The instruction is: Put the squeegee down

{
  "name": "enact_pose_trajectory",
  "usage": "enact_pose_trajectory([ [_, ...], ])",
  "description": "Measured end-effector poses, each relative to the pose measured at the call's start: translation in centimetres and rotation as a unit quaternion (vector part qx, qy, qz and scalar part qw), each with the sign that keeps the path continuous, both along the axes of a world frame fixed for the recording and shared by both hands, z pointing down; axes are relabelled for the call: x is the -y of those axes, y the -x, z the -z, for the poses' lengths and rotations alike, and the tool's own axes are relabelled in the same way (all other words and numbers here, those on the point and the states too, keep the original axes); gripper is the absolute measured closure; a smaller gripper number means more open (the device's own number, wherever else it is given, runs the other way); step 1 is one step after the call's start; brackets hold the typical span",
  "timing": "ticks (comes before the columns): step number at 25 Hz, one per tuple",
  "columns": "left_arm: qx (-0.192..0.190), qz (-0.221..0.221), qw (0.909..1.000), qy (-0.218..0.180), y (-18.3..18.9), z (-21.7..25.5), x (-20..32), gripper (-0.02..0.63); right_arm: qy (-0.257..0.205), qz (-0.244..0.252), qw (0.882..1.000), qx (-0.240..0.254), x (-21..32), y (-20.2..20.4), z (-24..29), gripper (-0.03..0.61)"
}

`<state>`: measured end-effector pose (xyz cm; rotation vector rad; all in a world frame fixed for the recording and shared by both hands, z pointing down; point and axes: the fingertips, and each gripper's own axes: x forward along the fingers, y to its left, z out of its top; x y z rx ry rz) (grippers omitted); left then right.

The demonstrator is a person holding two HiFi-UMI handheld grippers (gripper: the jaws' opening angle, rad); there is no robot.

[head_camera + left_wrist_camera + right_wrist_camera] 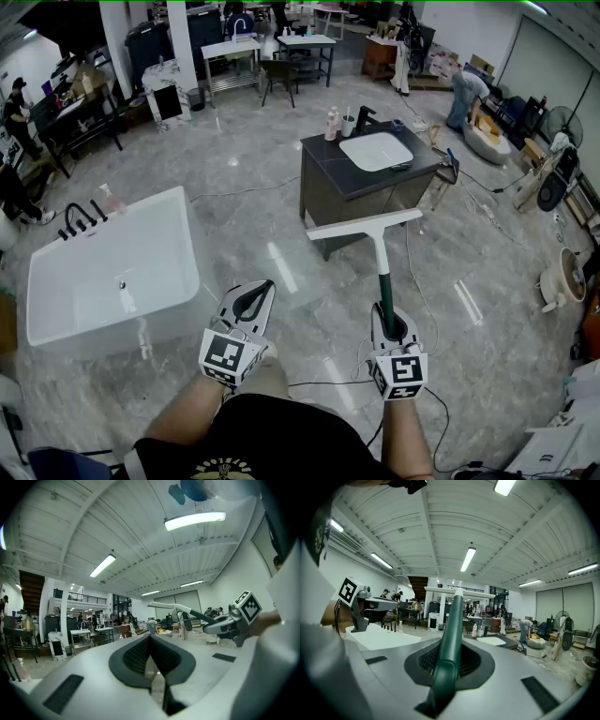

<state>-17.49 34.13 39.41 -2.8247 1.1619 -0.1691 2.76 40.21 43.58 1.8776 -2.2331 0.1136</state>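
Right gripper (385, 311) (451, 644): jaws drawn in narrow and clamped on the squeegee's green grip, which runs out between the pads and away from the person.
Squeegee (379, 251) (453, 616): in the air over the floor, ahead of the person's right side. The green grip is in the jaws, the white shaft runs on beyond it, and the white blade lies crosswise at the far end. In the head view the blade overlaps the near edge of the vanity.
Left gripper (263, 290) (150, 638): jaws closed together, pads meeting at the tips, nothing between them. It is held out beside the right gripper, clear of the squeegee.
Marker cubes: 1 on each gripper, at the end nearest the person, with black-and-white squares facing up.
Floor (272, 220): glossy grey marble. A thin cable (419, 291) trails across it to the right of the squeegee.
Tub (180, 234): white and freestanding, to the left of the left gripper. It has a black tap at the far-left rim with 1 bottle beside it.
Vanity (328, 192): a dark cabinet standing alone ahead, with a white basin (375, 150) set in the top. A black tap and 2 small containers stand at its far edge.
Background: desks, chairs and shelving at the far end. A person (464, 94) bends over at upper right, and fans stand along the right edge.
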Motion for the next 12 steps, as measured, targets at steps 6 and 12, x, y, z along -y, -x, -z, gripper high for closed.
enact_pose_trajectory([
  [6,-0.003,-0.004,1.0,0.006,-0.4,-1.0,2.4,0.592,0.0,-0.005,1.0,0.0,2.1,-0.2,-0.5,0.528],
  [12,-0.016,-0.004,0.9999,0.002,-1.3,-1.7,7.0,0.592,0.002,-0.002,1.0,-0.006,5.9,-0.5,-0.3,0.528],
])
